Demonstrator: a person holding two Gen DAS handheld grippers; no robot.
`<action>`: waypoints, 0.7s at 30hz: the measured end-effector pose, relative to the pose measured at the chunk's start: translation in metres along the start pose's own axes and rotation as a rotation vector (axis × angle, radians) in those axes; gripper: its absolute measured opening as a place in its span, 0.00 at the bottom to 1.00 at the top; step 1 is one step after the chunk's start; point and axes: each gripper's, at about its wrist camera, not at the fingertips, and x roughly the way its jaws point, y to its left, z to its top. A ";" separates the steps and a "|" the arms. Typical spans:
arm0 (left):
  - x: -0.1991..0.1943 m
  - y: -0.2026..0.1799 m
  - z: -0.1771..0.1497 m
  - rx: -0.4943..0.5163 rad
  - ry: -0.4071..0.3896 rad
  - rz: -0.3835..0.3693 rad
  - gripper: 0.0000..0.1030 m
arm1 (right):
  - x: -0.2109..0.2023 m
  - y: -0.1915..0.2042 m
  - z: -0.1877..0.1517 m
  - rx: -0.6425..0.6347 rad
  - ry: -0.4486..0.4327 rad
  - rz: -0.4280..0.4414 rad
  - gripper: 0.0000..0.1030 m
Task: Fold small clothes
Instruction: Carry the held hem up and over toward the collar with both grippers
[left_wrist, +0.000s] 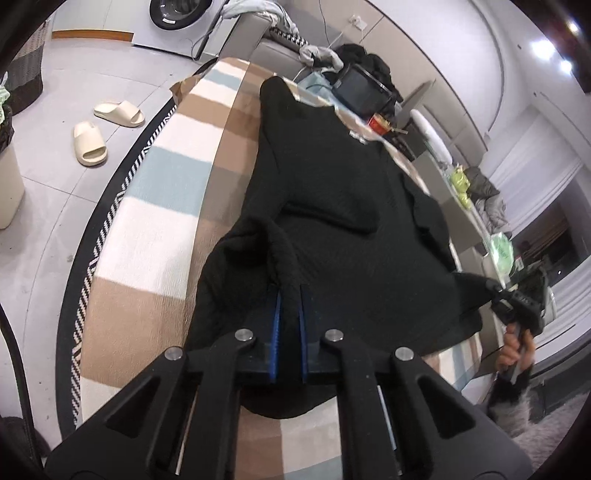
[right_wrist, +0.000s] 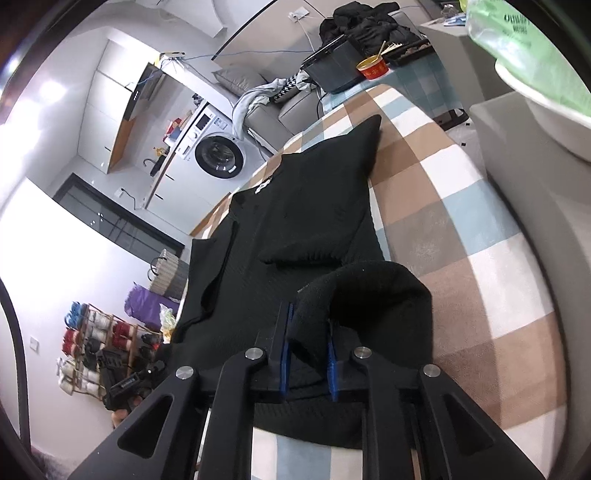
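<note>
Through the left wrist camera, I am watching my left gripper (left_wrist: 290, 295) pinching a bunched fold at the near hem of the black sweater (left_wrist: 332, 184), the blue pads drawn together on the knit with cloth rising between them. The garment is lying lengthwise on the checked blanket (left_wrist: 159, 177), neckline and its small white label at the far end. I am judging the fold as underway: a sleeve is already lying crosswise over the body, and the bottom edge is being lifted at both corners, so the hem-to-collar fold is not yet done. At the right edge of this view I am seeing the right gripper (left_wrist: 491, 286) gripping the other hem corner, with the hand (left_wrist: 515, 350) below it.

Through the right wrist camera, my right gripper (right_wrist: 308, 325) is closing on a thick rounded hump of the same black sweater (right_wrist: 303, 199), the fabric curling up and over the right finger. The knit is looking ribbed, soft and heavy, drooping wherever it is unsupported. One shoulder is poking up in a point at the far end, and the left side panel is lying a little rumpled, so I am expecting some smoothing to be needed. The checked blanket (right_wrist: 461, 206) is bare to the right of the garment.
</note>
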 end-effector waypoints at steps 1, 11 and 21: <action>-0.002 0.000 0.003 -0.008 -0.009 -0.007 0.05 | 0.002 -0.001 0.000 0.008 -0.007 -0.004 0.10; -0.026 -0.010 0.054 -0.057 -0.156 -0.116 0.05 | -0.022 0.021 0.014 -0.019 -0.185 0.070 0.06; 0.005 -0.027 0.144 -0.066 -0.250 -0.103 0.05 | -0.001 0.055 0.083 -0.073 -0.301 0.050 0.06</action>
